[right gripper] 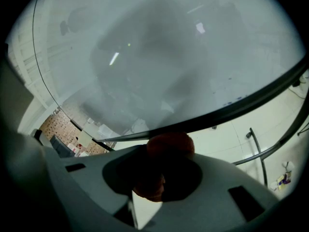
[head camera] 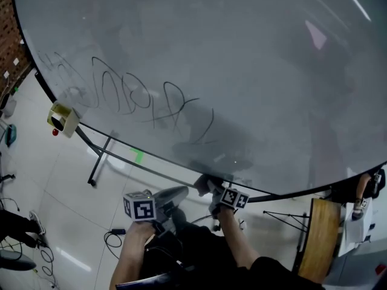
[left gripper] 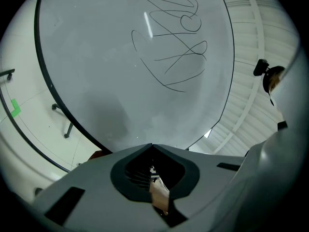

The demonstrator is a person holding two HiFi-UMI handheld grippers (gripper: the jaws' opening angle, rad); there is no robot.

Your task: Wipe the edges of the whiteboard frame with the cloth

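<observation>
Showing red cloth (right gripper: pixel 170 146) clamped — right gripper view.

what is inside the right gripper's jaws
A bunched reddish-brown cloth is clamped in the right gripper, its top poking out just below the whiteboard's black bottom frame. The rest of it is lost in the dark gap between the jaws.

left tool (left gripper: pixel 152 145) closed (tips meeting), right tool (head camera: pixel 207 185) clamped on the cloth (right gripper: pixel 170 145), forearms side by side.
</observation>
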